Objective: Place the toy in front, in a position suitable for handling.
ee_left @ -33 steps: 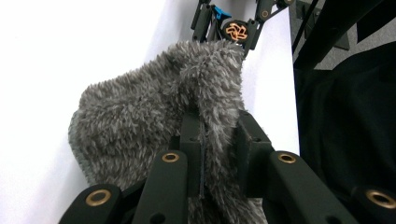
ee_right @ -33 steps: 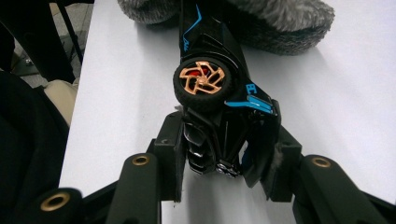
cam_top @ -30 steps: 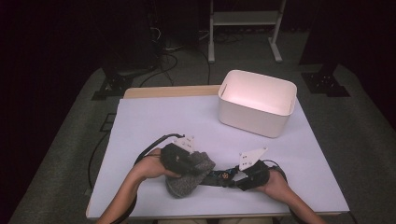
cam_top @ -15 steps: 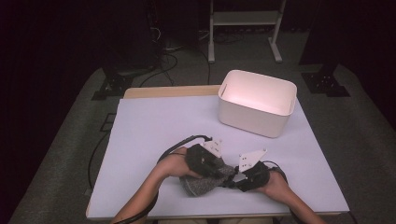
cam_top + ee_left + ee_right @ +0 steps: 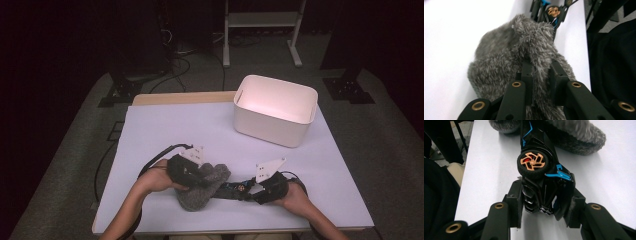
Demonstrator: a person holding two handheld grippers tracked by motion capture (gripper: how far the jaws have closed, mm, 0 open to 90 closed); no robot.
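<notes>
Looking risky: left gripper [image 5: 539, 75] was pinching the fuzzy grey slipper [image 5: 200, 186] near the worktop's [image 5: 165, 135] front edge, right gripper [image 5: 544, 207] clamped on the toy car [image 5: 541, 182], which I figured could snag inside.

Dark room, grey carpet [image 5: 65, 165], white table [image 5: 165, 130], metal stand [image 5: 260, 20]

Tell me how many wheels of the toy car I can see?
1: an orange-spoked wheel on the toy car held by the right tongs. Others may be hidden.
</notes>
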